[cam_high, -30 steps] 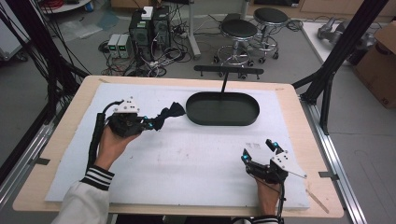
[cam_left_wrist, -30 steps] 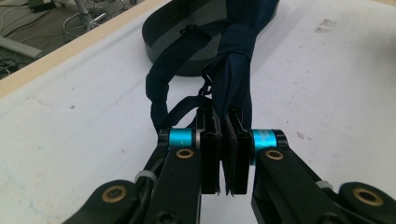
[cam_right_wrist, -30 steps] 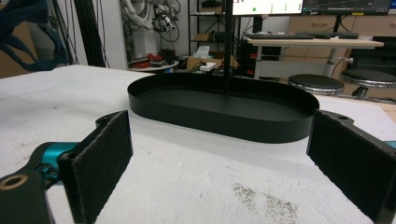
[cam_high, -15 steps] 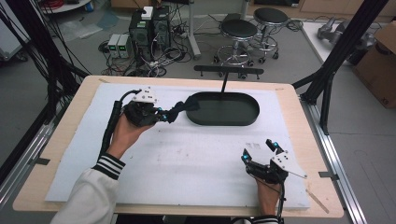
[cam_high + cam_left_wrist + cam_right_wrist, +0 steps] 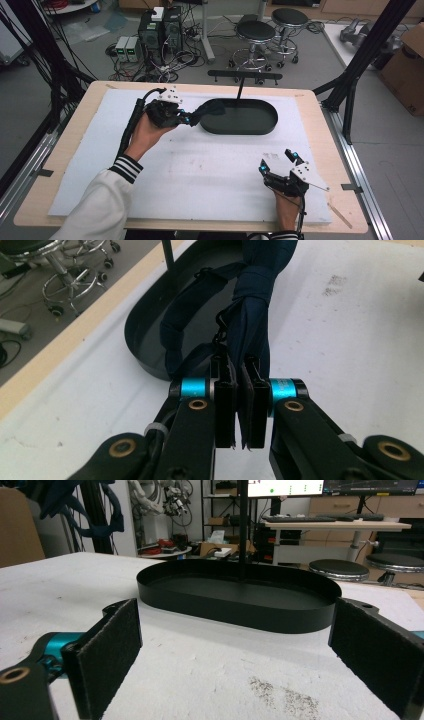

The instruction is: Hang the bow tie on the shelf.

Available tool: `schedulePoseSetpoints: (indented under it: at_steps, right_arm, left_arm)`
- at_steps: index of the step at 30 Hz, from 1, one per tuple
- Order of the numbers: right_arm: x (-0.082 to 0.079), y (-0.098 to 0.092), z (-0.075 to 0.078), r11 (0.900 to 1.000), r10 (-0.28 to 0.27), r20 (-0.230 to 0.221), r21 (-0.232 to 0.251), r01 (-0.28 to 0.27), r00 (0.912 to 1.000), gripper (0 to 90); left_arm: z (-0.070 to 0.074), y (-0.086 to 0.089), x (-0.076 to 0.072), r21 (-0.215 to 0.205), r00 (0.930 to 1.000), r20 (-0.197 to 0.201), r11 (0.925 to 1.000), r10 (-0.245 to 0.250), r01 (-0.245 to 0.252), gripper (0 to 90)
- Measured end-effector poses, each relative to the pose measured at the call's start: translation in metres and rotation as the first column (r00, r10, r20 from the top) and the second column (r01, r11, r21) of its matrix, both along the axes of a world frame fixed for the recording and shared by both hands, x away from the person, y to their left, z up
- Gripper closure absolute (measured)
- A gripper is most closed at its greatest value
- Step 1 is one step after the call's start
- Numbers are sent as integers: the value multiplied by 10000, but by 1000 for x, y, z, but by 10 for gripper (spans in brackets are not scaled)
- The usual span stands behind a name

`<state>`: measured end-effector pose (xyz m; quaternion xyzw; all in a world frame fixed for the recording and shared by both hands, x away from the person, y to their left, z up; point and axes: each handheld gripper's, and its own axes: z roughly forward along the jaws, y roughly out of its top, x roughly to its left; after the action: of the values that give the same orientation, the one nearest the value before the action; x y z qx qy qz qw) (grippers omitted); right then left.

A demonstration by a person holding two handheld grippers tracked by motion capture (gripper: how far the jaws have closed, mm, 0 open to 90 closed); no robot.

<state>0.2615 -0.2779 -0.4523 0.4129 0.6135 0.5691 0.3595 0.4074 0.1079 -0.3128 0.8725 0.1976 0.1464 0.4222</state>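
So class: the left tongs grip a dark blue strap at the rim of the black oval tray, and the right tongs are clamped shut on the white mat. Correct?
Not quite. The right tongs stand wide open, holding nothing, as the right gripper view shows. The left tongs do grip the dark blue strap at the black oval tray.

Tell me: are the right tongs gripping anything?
No, the right tongs stand wide open on the white mat, nothing between their pads.

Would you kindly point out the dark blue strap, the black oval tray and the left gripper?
dark blue strap [image 5: 252, 315], left gripper view, its folded band.
black oval tray [image 5: 260, 131], high view, its near wall.
left gripper [image 5: 238, 405], left gripper view, between its fingertips.
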Motion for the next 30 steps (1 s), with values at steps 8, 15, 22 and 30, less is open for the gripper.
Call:
schedulePoseSetpoints:
  at_steps: [8,15,22,30]
  right_arm:
    - [0,-1,0,10000,12,15,12,-12,10000,59]
    - [0,0,0,10000,-7,17,35,6,10000,59]
    - [0,0,0,10000,6,-2,52,-6,10000,59]
    - [0,0,0,10000,-15,24,40,15,10000,59]
  left_arm:
    - [8,-16,15,-20,9995,-107,9996,-298,298,859]
    - [15,-28,33,-269,9993,-222,9992,-285,279,860]
    - [18,-32,40,-469,9993,-193,9984,-336,326,860]
    - [24,-33,44,-757,9994,-184,9968,-280,265,860]
